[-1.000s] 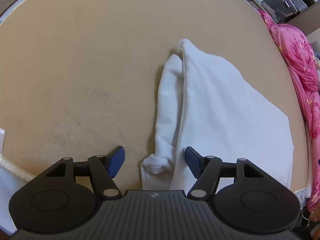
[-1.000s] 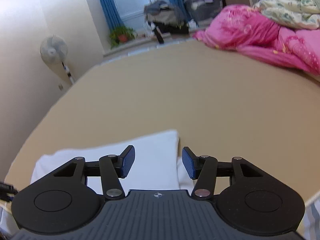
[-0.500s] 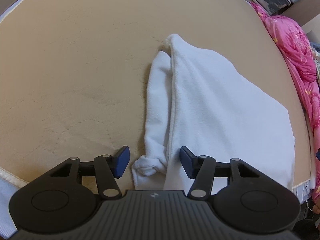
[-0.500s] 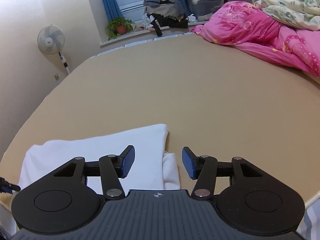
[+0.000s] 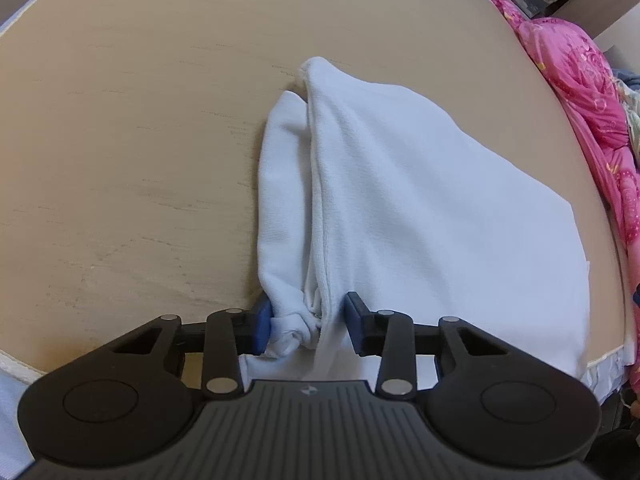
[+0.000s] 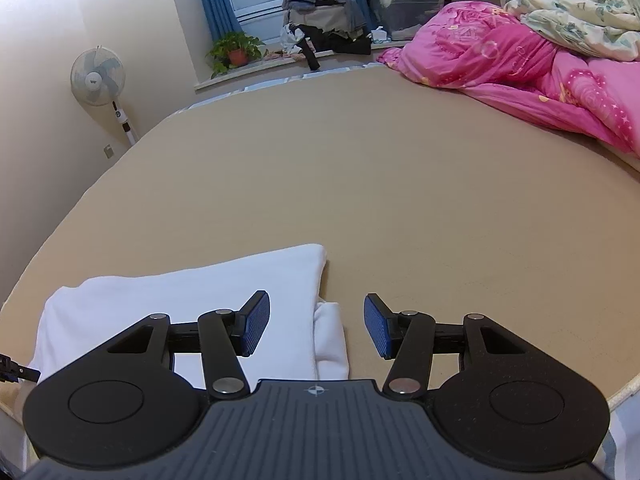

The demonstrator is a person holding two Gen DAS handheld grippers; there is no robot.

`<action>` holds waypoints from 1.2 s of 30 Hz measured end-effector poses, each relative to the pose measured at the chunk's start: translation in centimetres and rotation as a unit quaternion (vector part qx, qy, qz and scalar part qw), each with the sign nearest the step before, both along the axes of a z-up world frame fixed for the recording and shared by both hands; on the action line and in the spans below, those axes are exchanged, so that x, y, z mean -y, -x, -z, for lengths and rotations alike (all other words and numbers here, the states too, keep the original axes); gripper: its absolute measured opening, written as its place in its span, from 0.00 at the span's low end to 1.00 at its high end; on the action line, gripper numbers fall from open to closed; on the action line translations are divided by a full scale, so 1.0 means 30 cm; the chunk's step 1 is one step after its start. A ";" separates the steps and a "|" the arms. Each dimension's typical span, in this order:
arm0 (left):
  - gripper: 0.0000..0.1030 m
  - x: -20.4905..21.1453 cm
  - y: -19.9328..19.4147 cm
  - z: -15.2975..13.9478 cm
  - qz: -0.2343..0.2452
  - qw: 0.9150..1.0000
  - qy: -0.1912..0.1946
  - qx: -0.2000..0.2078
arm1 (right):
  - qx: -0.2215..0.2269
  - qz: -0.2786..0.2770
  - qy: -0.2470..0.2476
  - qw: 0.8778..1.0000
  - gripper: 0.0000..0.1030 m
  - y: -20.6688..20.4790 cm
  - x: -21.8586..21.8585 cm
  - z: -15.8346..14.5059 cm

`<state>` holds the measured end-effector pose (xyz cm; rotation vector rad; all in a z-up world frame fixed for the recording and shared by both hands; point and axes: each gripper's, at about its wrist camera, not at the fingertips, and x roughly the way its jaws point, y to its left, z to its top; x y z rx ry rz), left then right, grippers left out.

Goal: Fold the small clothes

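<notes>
A white garment [image 5: 420, 208] lies folded on the tan bed sheet [image 5: 140, 140], with one sleeve [image 5: 282, 200] running along its left side. My left gripper [image 5: 306, 322] points down at the near end of that sleeve. Its jaws are closing, with the bunched cuff [image 5: 294, 320] between them; the left pad touches the cuff and the right pad stands at the body's folded edge. In the right wrist view the same garment [image 6: 180, 296] lies at lower left. My right gripper [image 6: 316, 326] hovers open over its right edge, clasping nothing.
A pink quilt [image 6: 500, 52] is heaped along the right side of the bed, also seen as the pink quilt [image 5: 580, 92] in the left wrist view. Beyond the bed stand a fan [image 6: 97, 76], a potted plant [image 6: 236, 50] and piled clothes [image 6: 324, 16] at the window.
My left gripper moved in over the sleeve's cuff and its jaws narrowed around it. The right gripper kept its opening and the garment's corner slid slightly lower in its view.
</notes>
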<state>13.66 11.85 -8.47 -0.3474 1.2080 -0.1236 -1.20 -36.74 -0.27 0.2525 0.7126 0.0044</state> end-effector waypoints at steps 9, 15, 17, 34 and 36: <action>0.22 -0.006 0.028 -0.027 -0.010 1.000 0.012 0.023 | -0.008 -0.001 0.010 1.000 0.53 -0.014 -0.009 0.007; 0.21 0.065 0.097 -0.141 0.012 0.996 -0.006 0.085 | -0.021 0.024 0.008 0.999 0.53 -0.022 0.023 0.016; 0.20 0.115 0.110 -0.190 0.022 0.995 0.006 0.100 | -0.021 0.030 0.002 0.999 0.53 -0.022 0.037 0.017; 0.27 1.358 0.043 -0.328 0.237 0.963 0.087 0.096 | 0.000 0.063 -0.044 0.997 0.52 -0.005 0.147 0.016; 0.33 1.350 0.035 -0.331 0.236 0.961 0.097 0.104 | -0.004 0.072 -0.057 0.996 0.52 -0.004 0.173 0.024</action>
